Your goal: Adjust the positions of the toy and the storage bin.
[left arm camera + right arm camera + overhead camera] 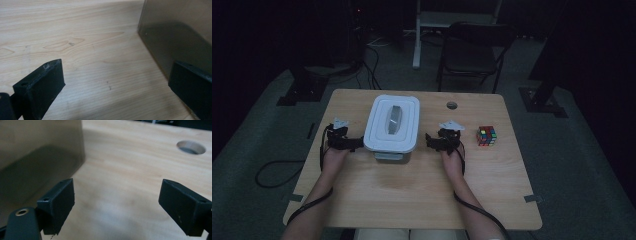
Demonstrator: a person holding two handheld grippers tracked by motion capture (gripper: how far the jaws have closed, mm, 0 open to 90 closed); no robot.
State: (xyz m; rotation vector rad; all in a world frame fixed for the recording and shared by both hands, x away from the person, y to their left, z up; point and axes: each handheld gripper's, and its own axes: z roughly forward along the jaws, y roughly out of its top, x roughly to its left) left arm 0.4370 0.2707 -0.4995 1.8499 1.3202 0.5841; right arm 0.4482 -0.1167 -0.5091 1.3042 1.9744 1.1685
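A white lidded plastic container [392, 122] with a grey handle on its lid stands at the middle of the wooden table [412, 190]. My left gripper [359, 142] sits at the box's left side, open; in the left gripper view its jaws [116, 67] stand wide apart, with the translucent box wall [175, 37] just behind the right jaw. My right gripper [429, 140] sits at the box's right side, also open. The right gripper view shows its jaws [118, 185] spread over bare wood, and the box wall [37, 152] is beside the left jaw. Nothing is held.
A colourful puzzle cube [486, 135] rests on the table right of my right gripper. A round cable hole [452, 105] [191, 147] lies near the far edge. A dark folding chair [472, 50] stands behind the table. Cables trail from both grippers.
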